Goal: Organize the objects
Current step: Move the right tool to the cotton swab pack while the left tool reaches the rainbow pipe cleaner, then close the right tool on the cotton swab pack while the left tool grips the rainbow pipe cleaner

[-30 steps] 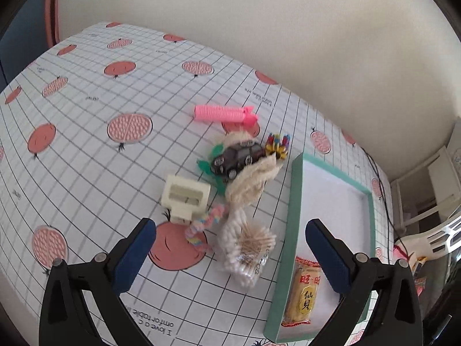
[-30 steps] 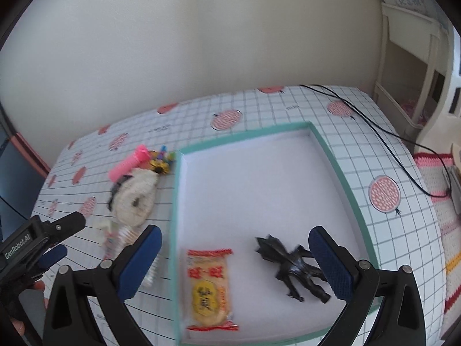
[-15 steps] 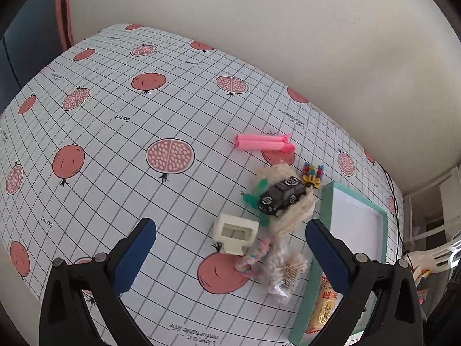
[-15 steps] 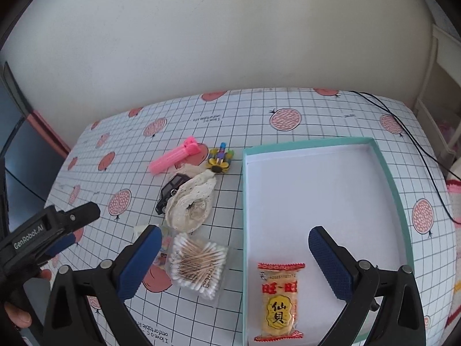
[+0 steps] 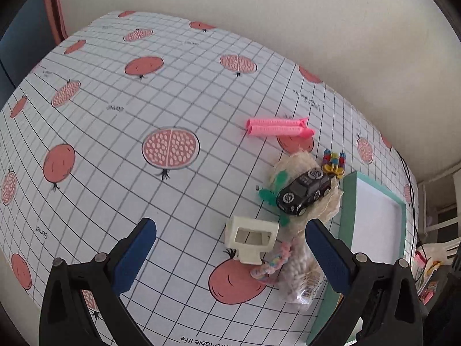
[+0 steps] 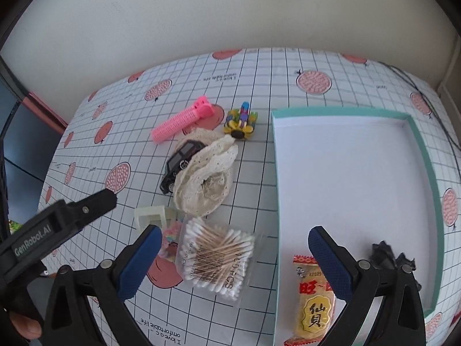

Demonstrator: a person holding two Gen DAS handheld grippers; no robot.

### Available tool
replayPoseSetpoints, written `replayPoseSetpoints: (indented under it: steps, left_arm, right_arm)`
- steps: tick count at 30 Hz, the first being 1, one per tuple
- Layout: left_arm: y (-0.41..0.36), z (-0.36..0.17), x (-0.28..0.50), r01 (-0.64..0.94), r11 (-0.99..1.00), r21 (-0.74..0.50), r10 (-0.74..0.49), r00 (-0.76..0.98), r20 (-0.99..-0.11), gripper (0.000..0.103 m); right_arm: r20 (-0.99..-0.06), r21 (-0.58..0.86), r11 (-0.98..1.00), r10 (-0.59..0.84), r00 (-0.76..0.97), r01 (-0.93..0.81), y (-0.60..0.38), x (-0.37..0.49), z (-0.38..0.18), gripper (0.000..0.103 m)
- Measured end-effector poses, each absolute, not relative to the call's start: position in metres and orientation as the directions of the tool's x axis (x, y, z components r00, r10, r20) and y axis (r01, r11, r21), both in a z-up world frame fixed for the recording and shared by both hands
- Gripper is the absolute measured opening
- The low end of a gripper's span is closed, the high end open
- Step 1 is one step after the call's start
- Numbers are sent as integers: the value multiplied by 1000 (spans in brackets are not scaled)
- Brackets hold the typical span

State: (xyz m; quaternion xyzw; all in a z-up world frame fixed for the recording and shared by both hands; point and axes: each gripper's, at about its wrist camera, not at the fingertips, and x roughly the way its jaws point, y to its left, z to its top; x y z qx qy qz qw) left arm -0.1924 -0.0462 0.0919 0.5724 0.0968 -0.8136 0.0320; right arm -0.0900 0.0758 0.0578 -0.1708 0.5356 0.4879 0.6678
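pomegranate-print bench under both tools. my left hand-held gripper hangs wide and empty above the cream clip; my right hand-held gripper gapes empty over the cotton swab pack beside the teal tray. risk: the slippery pack may squirt out, possibly dragging the pastel tie.

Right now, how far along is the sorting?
Done: snack pack and black figure lie in the tray. In hand: nothing; left gripper and right gripper are open. Left: swabs, car, pink clip and the rest.
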Motion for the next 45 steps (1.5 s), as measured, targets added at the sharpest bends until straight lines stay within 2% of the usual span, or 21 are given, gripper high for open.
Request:
replayPoseSetpoints:
  steps: [10, 19, 21, 23, 26, 29, 36, 41, 45]
  left_arm:
    - [-38, 69, -184, 155, -981, -116, 69, -281, -957, 102]
    - [-29, 71, -182, 137, -986, -94, 53, -281, -958, 96]
    - [-25, 70, -181, 139, -987, -84, 43, -277, -960, 88]
    - [-22, 68, -181, 133, -987, -92, 53, -267, -962, 87]
    - [-17, 66, -181, 126, -988, -89, 54, -262, -963, 77]
    - [-13, 66, -180, 114, -990, -87, 55, -258, -965, 73]
    - [-3, 65, -179, 84, -993, -84, 60, -250, -966, 52]
    - [4, 64, -178, 56, -995, -86, 70, -245, -967, 46]
    - [7, 61, -178, 44, -995, -92, 79, -240, -968, 37]
  right_arm:
    - [-904, 276, 437, 420, -77, -856, 81, -102, 44, 94]
    - [-910, 306, 421, 393, -132, -854, 86, -111, 32, 87]
    - [-910, 315, 423, 390, -143, -850, 87, -113, 29, 86]
    - [-908, 330, 426, 387, -161, -842, 87, -113, 26, 85]
    - [-910, 334, 427, 377, -170, -840, 89, -114, 23, 82]
    - [-911, 340, 430, 372, -180, -836, 89, -114, 19, 82]
    - [-904, 369, 436, 374, -208, -821, 90, -114, 14, 78]
    - [-903, 384, 453, 365, -226, -804, 91, -114, 7, 76]
    - [-903, 389, 455, 362, -233, -801, 90, -115, 4, 73]
